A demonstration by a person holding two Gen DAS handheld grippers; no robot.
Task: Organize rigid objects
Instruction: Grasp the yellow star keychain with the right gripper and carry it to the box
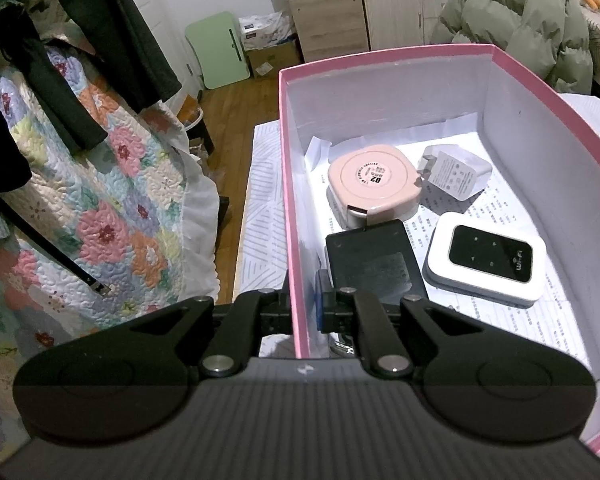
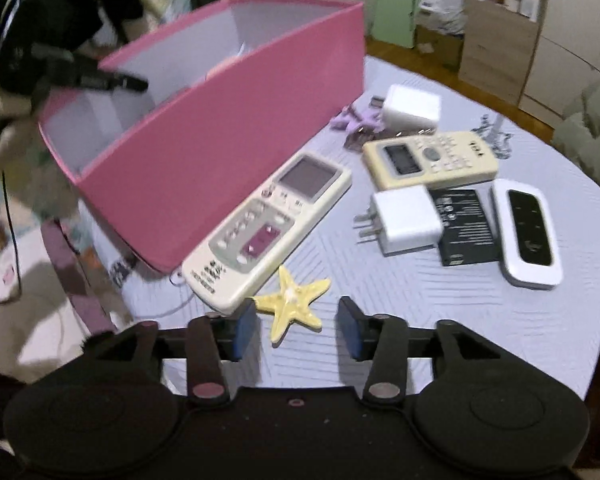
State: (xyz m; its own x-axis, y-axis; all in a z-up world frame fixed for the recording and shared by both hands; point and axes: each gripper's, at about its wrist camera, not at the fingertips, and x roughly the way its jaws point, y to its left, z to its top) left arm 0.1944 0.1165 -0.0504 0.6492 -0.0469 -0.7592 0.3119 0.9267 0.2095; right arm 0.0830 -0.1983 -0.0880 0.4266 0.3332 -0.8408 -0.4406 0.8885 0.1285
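Observation:
A pink box with a white inside holds a pink round case, a white charger, a white wifi router and a black flat pack. My left gripper is shut on the box's left wall. In the right wrist view the box stands on the table. My right gripper is open just above a yellow starfish. Two remotes, two white chargers, a black pack and a second router lie beside the box.
A grey patterned cloth covers the table. A purple clip lies by the far charger. A floral quilt lies left of the table, with wooden floor and cabinets beyond.

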